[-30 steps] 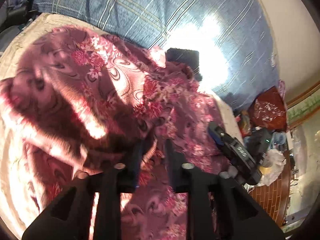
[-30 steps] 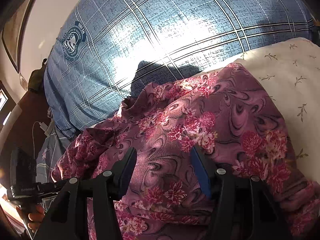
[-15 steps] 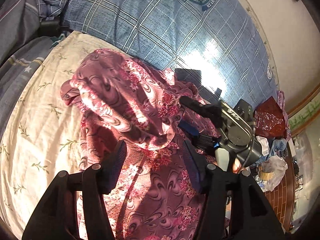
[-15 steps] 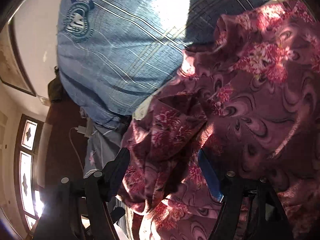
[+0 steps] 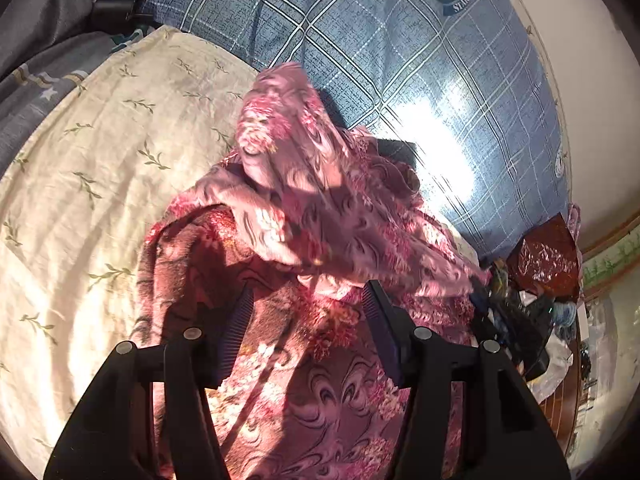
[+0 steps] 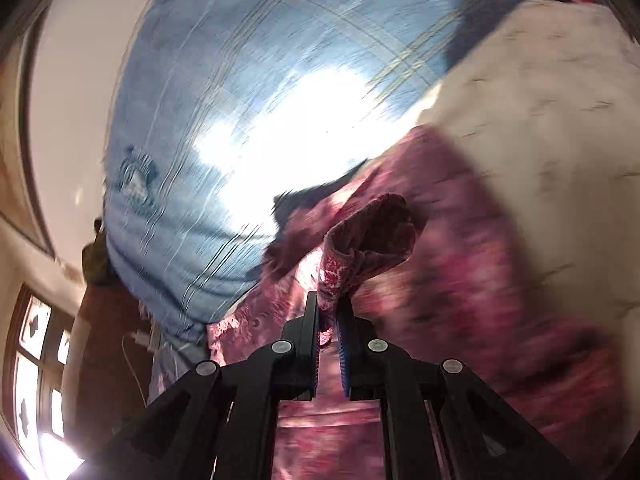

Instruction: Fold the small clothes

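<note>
A purple-pink floral garment (image 5: 304, 216) lies bunched on a cream leaf-print sheet (image 5: 100, 152). Its upper part is lifted and stretched toward the right in the left wrist view. My left gripper (image 5: 308, 304) is open above the garment's lower part, holding nothing. My right gripper (image 6: 328, 312) is shut on a fold of the same garment (image 6: 368, 240), and that fold stands up between its fingers. The right wrist view is blurred by motion. The right gripper body shows in the left wrist view (image 5: 508, 328), at the garment's right edge.
A large blue plaid pillow (image 5: 400, 40) lies behind the garment, against a pale wall. Grey bedding (image 5: 40, 40) lies at the far left. A red bag (image 5: 548, 256) and clutter sit at the right, beyond the bed. A window (image 6: 32, 360) shows at the lower left of the right wrist view.
My right gripper has shut on a fold of the garment and is pulling it up. My left gripper let go earlier and has drawn back, still open. The garment is gathered more to the right.
</note>
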Available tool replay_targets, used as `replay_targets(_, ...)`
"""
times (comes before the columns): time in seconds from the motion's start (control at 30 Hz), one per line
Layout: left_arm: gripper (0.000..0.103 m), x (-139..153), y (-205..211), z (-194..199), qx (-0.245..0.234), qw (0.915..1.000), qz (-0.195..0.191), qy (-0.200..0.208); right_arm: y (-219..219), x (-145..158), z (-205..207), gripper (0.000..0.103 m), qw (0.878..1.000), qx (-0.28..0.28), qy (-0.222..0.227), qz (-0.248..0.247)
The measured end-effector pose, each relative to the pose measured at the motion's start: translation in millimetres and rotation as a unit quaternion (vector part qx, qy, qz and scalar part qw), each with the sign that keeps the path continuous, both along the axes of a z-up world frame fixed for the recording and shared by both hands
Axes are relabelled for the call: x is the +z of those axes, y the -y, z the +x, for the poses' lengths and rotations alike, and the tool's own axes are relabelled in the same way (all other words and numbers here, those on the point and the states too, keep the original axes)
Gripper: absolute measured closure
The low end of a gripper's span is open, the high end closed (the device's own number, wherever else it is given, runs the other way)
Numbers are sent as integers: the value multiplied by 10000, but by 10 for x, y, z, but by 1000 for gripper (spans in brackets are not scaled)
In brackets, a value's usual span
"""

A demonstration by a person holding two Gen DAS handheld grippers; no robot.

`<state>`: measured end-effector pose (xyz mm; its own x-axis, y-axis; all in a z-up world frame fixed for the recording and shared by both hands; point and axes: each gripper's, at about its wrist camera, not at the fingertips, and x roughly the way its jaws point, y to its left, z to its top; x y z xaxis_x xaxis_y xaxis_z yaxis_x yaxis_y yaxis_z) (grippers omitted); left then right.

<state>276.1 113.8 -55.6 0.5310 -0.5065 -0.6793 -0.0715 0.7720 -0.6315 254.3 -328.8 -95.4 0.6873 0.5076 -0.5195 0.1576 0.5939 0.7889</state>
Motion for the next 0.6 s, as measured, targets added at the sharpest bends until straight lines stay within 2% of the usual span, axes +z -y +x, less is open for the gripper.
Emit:
replay_targets(0.1, 48, -4, 20, 111, 154, 9997, -162, -92, 35, -12, 38, 95, 9999, 73, -10, 78)
replay_targets(0.23, 48, 78, -8, 160, 370, 9991, -214, -4, 94, 356, 36, 96, 9968, 34, 773, 196)
replay_targets(0.3, 48, 86, -31, 170, 414, 9989, -228, 35, 211, 456, 43, 96, 9951, -104, 957, 235)
replay_targets(0.37, 48, 36, -34, 211, 425, 9987, -266, -46, 292, 400, 66, 96, 9966, -144, 807, 116)
replay_targets(0.5, 50, -64, -50, 328, 646, 9972, -324, -171, 365, 79, 64, 96, 9994, -61, 342, 85)
replay_targets(0.57, 83, 18, -125, 367, 877, 9957, -287, 14, 319, 70, 70, 96, 9995, -15, 309, 111)
replay_targets(0.6, 83, 70, -168, 380, 956, 9949, -312, 80, 293, 128, 84, 96, 9990, 42, 421, 129)
